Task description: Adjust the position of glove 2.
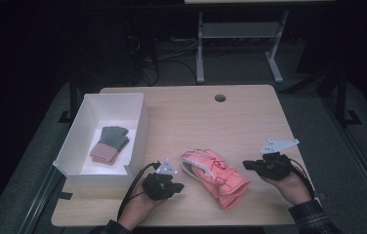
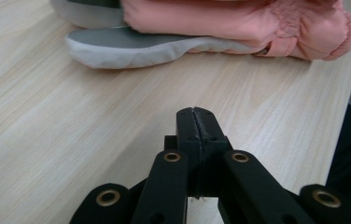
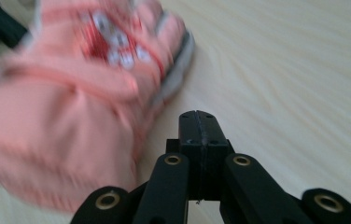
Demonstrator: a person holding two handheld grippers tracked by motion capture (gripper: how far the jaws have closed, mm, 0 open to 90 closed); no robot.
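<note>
High view shows a padded pink winter glove [image 1: 215, 176] with a grey palm lying on the light wooden table [image 1: 250, 117], near the front edge, between the two hands. The left gripper [image 1: 174, 185] sits just beside the fingers of the glove, and the right gripper [image 1: 246, 165] is near its cuff side, apart from it. To the left stands a white rectangular box [image 1: 140, 127] which already contains a grey knitted glove with a pink cuff [image 1: 110, 144].

Left gripper view and right gripper view both show the black jaws pressed together, holding nothing.

I judge that the step in hand is picking up the pink glove, probably to put it in the box. To do it well, one gripper should first spread its jaws wide, because the glove is thick and soft. It is better to pinch the thinner grey edge [image 2: 131, 49] or the cuff, low at the table, and to lift slowly so the fabric does not slip out.
</note>
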